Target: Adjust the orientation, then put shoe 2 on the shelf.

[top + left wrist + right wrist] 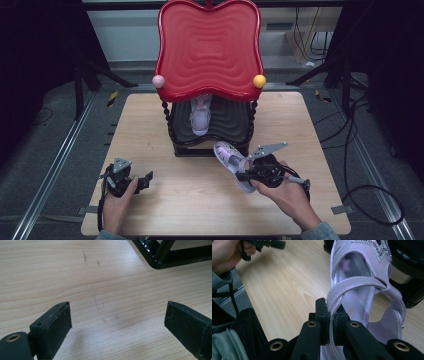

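The right gripper (246, 172) has its jaws clamped on the strap of a lilac sandal (232, 162); in the right gripper view the two black jaws pinch the thin strap (334, 303) between them, and the sandal (362, 290) hangs forward from the grip with its glittery toe trim at the far end. In the high view the sandal sits just in front of the shelf stand (210, 135), near the stand's front right corner, its toe end pointing toward the stand's dark lower tray (227, 122).

A second lilac sandal (200, 116) already lies on that lower tray, toward its left half. Above it the stand's red upper tray (210, 47) overhangs the lower one and hides its back part. A pink ball (158, 81) and a yellow ball (259, 81) cap the front corners of the red tray, and twisted black posts (167, 117) hold it up; the right front post stands close to the held sandal's toe.

The left gripper (136, 182) rests well to the left of the stand on the wooden table (150, 115), its jaws spread wide with bare wood between them (117, 315). The stand's black base corner (160, 261) shows at the far right in the left gripper view.
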